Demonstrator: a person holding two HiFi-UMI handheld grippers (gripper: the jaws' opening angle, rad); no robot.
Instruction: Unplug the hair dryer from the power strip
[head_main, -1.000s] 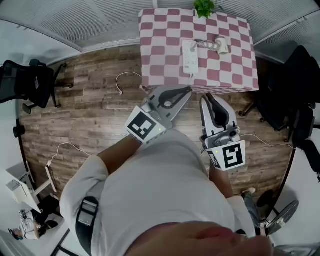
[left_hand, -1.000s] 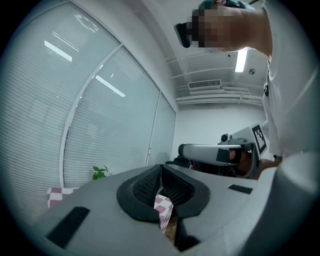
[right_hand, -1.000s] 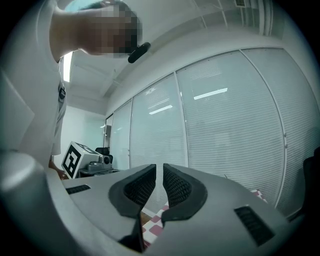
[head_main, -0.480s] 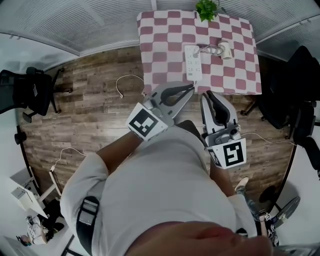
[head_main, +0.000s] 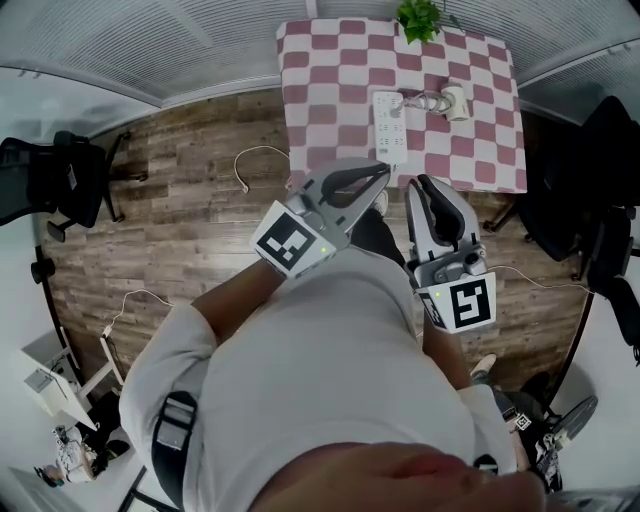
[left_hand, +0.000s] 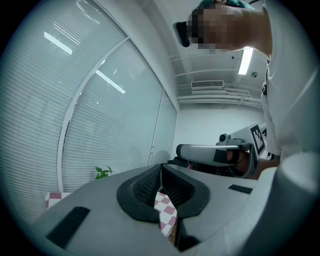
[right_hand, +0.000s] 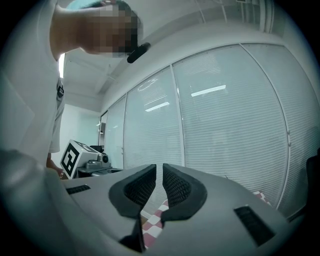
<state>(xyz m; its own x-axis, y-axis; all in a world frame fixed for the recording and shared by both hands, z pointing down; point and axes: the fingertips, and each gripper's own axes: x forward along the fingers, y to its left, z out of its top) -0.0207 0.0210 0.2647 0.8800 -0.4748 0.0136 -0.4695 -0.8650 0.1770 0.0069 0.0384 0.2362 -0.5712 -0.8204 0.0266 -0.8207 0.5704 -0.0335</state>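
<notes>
Hair dryer sits by power strip on bench; we hold left gripper & right gripper near its edge, fingers pressed together, both empty.

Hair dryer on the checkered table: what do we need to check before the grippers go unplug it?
1. Power strip in sight on the table: ok.
2. Hair dryer lying beside the strip: ok.
3. Dryer plugged in: cannot tell, too small in the head view.
4. Left gripper empty: ok, jaws together on nothing.
5. Right gripper empty: ok, jaws together on nothing.
6. Grippers at the strip: not ok, both are short of it and shut; they would likely need to open first.
</notes>
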